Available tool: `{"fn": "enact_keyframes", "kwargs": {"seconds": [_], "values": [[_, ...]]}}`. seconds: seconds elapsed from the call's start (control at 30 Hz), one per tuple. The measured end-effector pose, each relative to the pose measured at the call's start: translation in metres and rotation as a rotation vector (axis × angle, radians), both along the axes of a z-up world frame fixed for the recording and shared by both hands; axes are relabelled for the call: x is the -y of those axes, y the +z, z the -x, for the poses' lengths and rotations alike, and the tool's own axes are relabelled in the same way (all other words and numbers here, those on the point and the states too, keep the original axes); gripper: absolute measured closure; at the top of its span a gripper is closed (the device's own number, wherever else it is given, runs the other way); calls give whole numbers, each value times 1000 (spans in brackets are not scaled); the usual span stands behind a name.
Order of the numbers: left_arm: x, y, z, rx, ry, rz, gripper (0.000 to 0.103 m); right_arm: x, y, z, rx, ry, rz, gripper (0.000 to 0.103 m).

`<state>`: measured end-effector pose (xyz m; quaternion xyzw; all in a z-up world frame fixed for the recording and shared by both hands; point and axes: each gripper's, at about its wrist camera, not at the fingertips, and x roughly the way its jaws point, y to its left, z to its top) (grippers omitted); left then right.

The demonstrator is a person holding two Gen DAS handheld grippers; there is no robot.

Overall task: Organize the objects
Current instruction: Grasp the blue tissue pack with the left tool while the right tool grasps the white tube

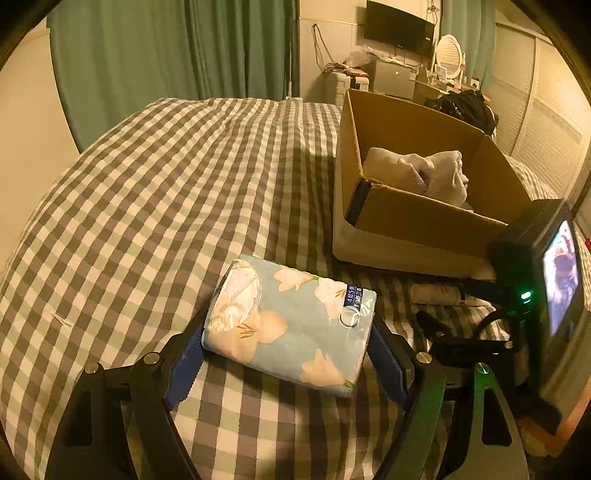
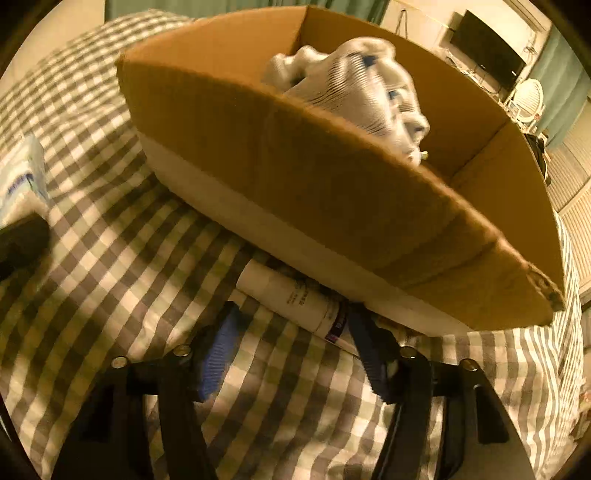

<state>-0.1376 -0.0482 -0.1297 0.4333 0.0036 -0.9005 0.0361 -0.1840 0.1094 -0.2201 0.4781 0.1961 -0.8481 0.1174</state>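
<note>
A light-blue floral tissue pack (image 1: 291, 323) lies on the checked bed between the blue pads of my left gripper (image 1: 290, 354), whose jaws stand wide and touch or nearly touch its two ends. A cardboard box (image 1: 417, 218) holding bundled white socks (image 1: 424, 171) stands beyond it to the right. In the right wrist view the box (image 2: 314, 184) fills the frame, with the socks (image 2: 358, 86) inside. A white tube (image 2: 295, 299) lies against the box's base. My right gripper (image 2: 291, 332) is open, its fingers on either side of the tube's near end.
The checked duvet (image 1: 166, 192) covers the bed. Green curtains (image 1: 166, 48) hang behind. A wall TV (image 1: 399, 27) and a cluttered desk (image 1: 406, 74) stand at the back right. The right gripper's body with a lit screen (image 1: 557, 277) is at the right edge.
</note>
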Motion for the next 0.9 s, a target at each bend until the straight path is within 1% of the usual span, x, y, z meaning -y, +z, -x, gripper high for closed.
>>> {"fn": "enact_keyframes", "kwargs": {"seconds": [0.03,0.13,0.17,0.2,0.23,0.27,0.3,0.33,0.37,0.53,0.63,0.7,0.73,0.77,0.8,0.83,0.9], "values": [[0,0,-1,-1,3,0,21,2,-3,1,-1,5,-19,37],[4,1,3,-4,14,-6,21,4,-10,5,8,1,-52,40],[5,2,2,-8,18,-10,21,3,-9,5,2,-5,-61,49],[6,3,-1,-12,23,-13,21,1,-8,4,-9,-18,-71,54],[7,4,-4,-20,29,-14,21,-1,-6,3,-15,-23,-65,60],[6,6,-6,-26,30,-14,21,-3,-3,1,-25,-25,-61,75],[5,7,-8,-34,28,-14,21,-4,1,-3,-38,-23,-55,87],[4,9,-12,-46,27,-11,21,-5,6,-7,-51,-17,-41,102],[2,11,-15,-54,24,-6,21,-7,13,-13,-58,-9,-18,102],[1,17,-27,-71,18,-9,21,-12,35,-29,-106,3,28,102],[6,19,-29,-79,36,-27,21,-14,49,-38,-97,4,69,102],[9,21,-30,-85,55,-30,21,-19,53,-39,-106,-12,70,88],[10,22,-30,-91,62,-30,21,-18,53,-39,-101,-19,67,67],[10,23,-31,-95,66,-28,21,-21,51,-39,-101,-25,61,55],[10,24,-31,-99,69,-27,21,-21,48,-39,-104,-27,53,55],[11,25,-31,-103,74,-25,21,-27,38,-36,-105,-27,45,55],[13,27,-32,-108,80,-25,21,-20,26,-29,-93,-24,18,55]]}}
